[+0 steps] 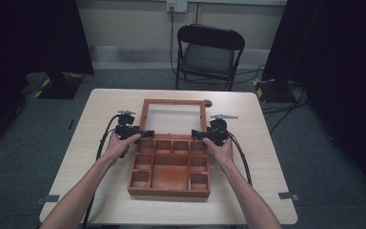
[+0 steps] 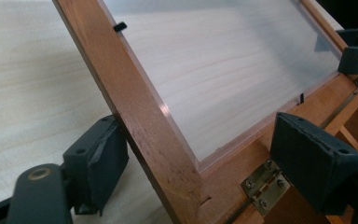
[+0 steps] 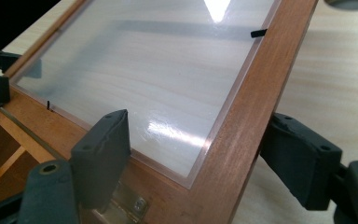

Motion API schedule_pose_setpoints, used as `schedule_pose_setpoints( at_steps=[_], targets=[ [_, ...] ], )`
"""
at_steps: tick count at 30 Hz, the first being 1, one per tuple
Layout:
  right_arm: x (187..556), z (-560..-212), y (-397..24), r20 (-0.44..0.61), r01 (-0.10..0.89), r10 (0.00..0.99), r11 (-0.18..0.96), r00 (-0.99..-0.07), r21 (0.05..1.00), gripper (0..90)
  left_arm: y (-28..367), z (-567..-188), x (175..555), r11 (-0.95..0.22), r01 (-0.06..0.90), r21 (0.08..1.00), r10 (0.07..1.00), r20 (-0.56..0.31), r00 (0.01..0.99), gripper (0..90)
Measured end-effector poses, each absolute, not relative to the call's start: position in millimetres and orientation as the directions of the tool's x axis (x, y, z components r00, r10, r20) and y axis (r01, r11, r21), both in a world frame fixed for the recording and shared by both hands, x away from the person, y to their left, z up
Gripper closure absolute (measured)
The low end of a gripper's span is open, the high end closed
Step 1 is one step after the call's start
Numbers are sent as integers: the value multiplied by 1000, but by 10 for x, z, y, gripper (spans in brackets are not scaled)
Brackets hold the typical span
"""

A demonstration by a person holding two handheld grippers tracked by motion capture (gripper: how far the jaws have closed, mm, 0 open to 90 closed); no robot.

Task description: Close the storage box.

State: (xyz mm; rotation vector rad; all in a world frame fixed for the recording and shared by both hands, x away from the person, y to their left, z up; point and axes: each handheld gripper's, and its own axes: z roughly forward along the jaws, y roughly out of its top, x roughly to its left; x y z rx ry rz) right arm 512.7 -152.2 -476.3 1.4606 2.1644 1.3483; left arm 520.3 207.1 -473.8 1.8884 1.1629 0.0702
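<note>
A wooden compartment box (image 1: 169, 192) lies on the table with its glazed lid (image 1: 173, 102) swung open away from me, tilted up from the hinge. My left gripper (image 1: 145, 134) straddles the lid's left rail (image 2: 135, 107) near the brass hinge (image 2: 263, 184). It is open: one pad (image 2: 100, 158) lies against the rail's outside, the other stands well clear over the pane. My right gripper (image 1: 198, 134) straddles the right rail (image 3: 242, 116) the same way, open, with its outer pad (image 3: 298, 158) against the wood.
The box's compartments (image 1: 170, 164) look empty. A small dark round object (image 1: 208, 102) lies on the light wooden table (image 1: 267, 191) just behind the lid's right corner. A black folding chair (image 1: 209, 52) stands beyond the table's far edge. Cables trail back along both forearms.
</note>
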Motion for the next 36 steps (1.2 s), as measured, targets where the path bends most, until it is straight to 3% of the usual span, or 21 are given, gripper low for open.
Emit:
schedule_pose_setpoints(
  at_steps=[12, 18, 36],
  targets=[
    [5080, -4665, -1547, 260, 576, 831, 86, -492, 813, 362, 2034, -4637, 5151, -211, 635, 743, 763, -281, 583, 244],
    [5070, -4614, -1555, 273, 571, 824, 74, -497, 817, 361, 2038, -4609, 5139, -211, 618, 757, 768, -263, 584, 281],
    [5025, -4457, -1571, 298, 558, 791, 66, -535, 827, 303, 2072, -4461, 5091, -185, 582, 792, 763, -257, 592, 266]
  ],
)
